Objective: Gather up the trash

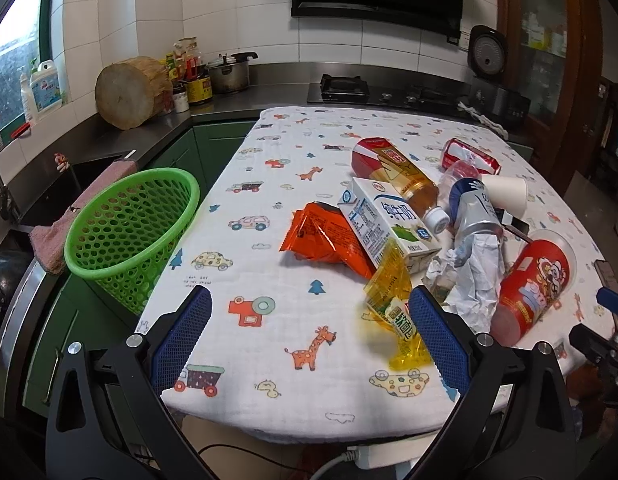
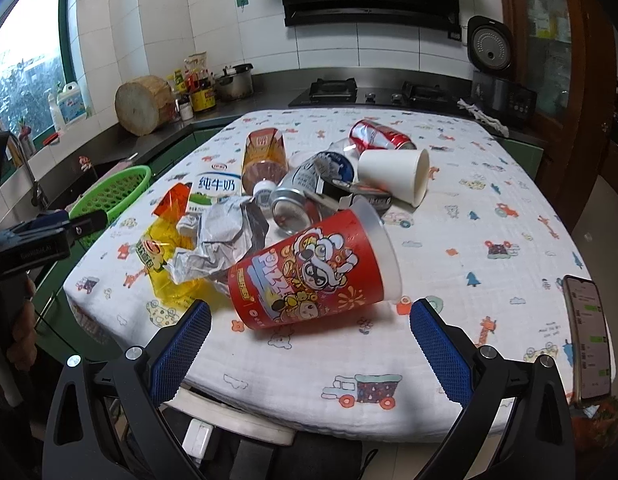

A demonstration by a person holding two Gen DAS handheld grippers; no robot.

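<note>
The right wrist view shows the right gripper point(image 2: 310, 326) spread wide with nothing held between its blue-padded fingers point(image 2: 181, 344). Just ahead of it, and slightly toward its left finger, a red printed plastic cup with a clear rim point(image 2: 313, 272) is seen lying on its side on the cartoon-print white tablecloth point(image 2: 469, 240). The cup's long axis runs across the gripper's line of sight, base toward the left finger and mouth up and to the right. In the left wrist view the left gripper point(image 1: 311, 330) is likewise seen wide open and empty, with a yellow transparent snack wrapper point(image 1: 393, 304) touching or just beside its right finger. A green perforated plastic basket point(image 1: 129, 228) is placed ahead and left of it. The right gripper is judged nearer the cup, the left nearer the basket.
</note>
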